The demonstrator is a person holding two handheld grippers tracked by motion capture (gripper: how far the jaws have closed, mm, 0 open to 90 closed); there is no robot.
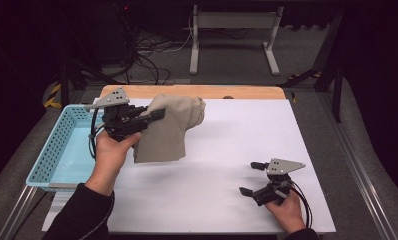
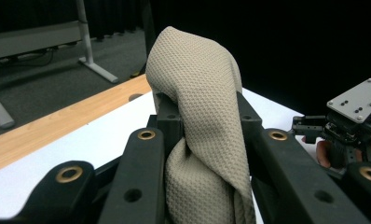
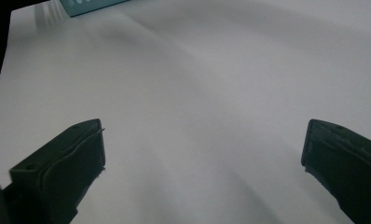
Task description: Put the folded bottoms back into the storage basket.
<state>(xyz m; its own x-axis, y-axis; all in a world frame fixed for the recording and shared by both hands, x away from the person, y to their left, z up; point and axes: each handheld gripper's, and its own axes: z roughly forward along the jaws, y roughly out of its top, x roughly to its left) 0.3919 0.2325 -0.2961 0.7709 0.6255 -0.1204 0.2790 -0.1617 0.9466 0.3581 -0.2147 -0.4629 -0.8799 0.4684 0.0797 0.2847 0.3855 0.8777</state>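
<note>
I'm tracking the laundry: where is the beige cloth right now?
High view, left of centre: the beige cloth hangs from the left gripper, beside the blue basket.

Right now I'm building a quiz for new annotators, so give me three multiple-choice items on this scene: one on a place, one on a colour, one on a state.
1. Where does the basket stand?
A. left edge of the table
B. right edge
C. table centre

2. What colour is the cloth?
A. red
B. beige
C. dark blue

3. How do the right hand-held gripper jaws stand?
A. shut on the cloth
B. shut on nothing
C. open, nothing between them

Answers:
1 A, the light blue basket sits at the table's left edge in the high view.
2 B, the left hand-held gripper is clamped on beige woven fabric.
3 C, its own view shows both jaws wide apart over the bare white sheet.
</note>
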